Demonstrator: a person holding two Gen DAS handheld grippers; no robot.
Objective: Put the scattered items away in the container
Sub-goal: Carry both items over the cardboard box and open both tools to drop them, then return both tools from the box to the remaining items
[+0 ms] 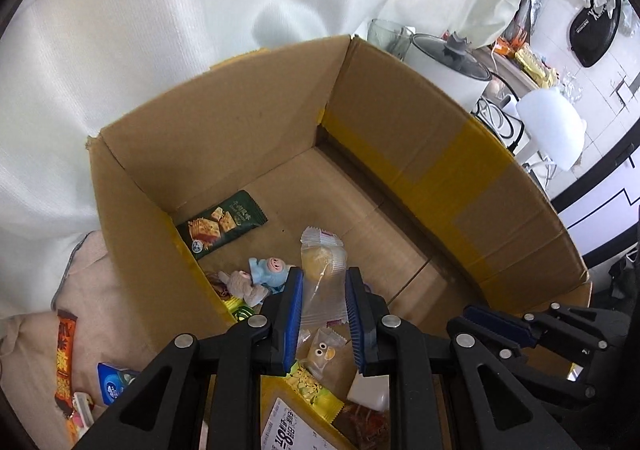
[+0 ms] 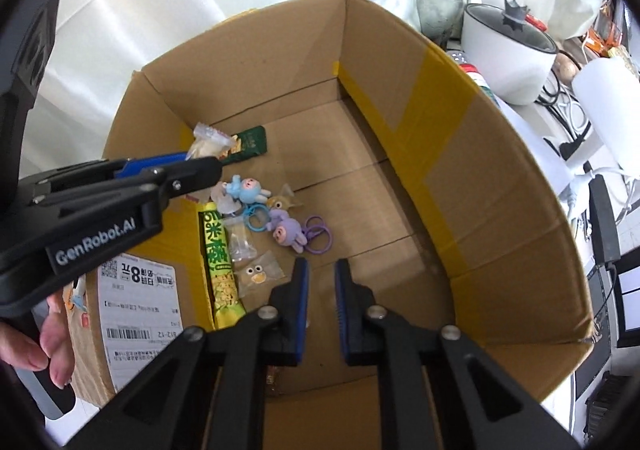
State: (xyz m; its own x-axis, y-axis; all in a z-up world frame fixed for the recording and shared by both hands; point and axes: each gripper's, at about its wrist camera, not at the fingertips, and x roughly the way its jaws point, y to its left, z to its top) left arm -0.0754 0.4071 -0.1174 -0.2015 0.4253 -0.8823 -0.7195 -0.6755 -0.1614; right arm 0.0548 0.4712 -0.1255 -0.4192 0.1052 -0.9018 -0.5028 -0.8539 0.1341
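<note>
An open cardboard box [image 1: 420, 122] [image 2: 440, 154] holds several small items: a dark green snack packet [image 1: 222, 224], a blue pig toy [image 1: 266, 270], a purple toy with rings [image 2: 290, 232] and a green-yellow snack bar [image 2: 220, 270]. My left gripper [image 1: 322, 302] is over the box with its jaws apart around a clear-wrapped yellow pastry [image 1: 323, 262]; in the right wrist view the left gripper [image 2: 200, 166] has the packet [image 2: 210, 140] at its tips. My right gripper [image 2: 322, 290] is open and empty above the box floor; it shows in the left wrist view [image 1: 492, 316].
On the beige cloth left of the box lie an orange snack bar [image 1: 64, 362] and a blue packet [image 1: 114, 386]. A white pot [image 2: 508, 54] with a dark lid, a glass [image 2: 436, 12] and cables stand beyond the box's right wall. White curtain hangs behind.
</note>
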